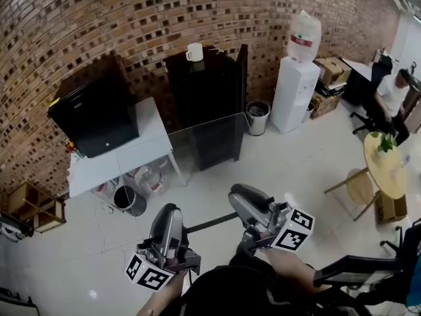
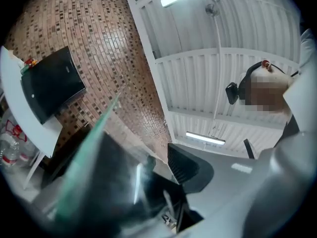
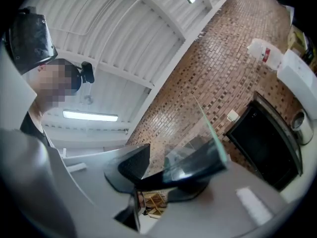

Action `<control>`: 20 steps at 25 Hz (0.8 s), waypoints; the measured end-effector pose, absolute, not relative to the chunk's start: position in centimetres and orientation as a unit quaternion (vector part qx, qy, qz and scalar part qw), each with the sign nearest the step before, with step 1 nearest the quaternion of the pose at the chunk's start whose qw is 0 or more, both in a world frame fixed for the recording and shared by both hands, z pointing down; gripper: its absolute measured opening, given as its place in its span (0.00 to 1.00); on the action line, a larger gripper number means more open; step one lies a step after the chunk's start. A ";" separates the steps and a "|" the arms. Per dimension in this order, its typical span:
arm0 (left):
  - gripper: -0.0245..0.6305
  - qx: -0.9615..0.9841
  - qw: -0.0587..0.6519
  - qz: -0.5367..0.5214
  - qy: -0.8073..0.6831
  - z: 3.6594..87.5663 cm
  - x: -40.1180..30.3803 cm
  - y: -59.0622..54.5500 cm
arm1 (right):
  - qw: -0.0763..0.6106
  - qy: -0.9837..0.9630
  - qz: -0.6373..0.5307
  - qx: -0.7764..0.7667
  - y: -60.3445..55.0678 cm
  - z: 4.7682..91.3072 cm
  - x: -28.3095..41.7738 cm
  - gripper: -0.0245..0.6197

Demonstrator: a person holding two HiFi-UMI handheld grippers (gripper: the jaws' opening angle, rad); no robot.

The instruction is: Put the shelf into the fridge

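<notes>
Carrying step in hand: holding the shelf [image 1: 197,155] aloft and tilted up, its near edge pinched in the left gripper [image 1: 168,210] and the right gripper [image 1: 241,193], both clamped on the glass, still well apart from the fridge [image 1: 205,101] by the brick wall. Next, most likely: walking closer, levelling the pane, lining it up with the supports inside and sliding it in straight. Worth keeping both grips firm and steering clear of the table [image 1: 152,135].

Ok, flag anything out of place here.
The glass shelf is out of the fridge, held in mid-air by the left claw and right claw. Nothing else stands out.
</notes>
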State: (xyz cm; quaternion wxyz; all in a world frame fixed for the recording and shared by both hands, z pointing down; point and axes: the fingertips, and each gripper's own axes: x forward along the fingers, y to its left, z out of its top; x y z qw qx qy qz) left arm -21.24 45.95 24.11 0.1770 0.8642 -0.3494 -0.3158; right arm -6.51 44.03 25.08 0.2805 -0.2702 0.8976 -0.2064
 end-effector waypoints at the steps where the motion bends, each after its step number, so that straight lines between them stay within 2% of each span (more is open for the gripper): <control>1: 0.17 0.866 0.177 -0.315 -0.347 24.1 -20.5 45.0 | 0.282 0.897 -0.206 -0.273 43.2 25.1 -5.8 0.21; 20: 0.17 0.878 0.203 -0.293 -0.319 25.0 -9.1 32.3 | 0.294 0.879 -0.213 -0.309 31.7 26.3 5.7 0.21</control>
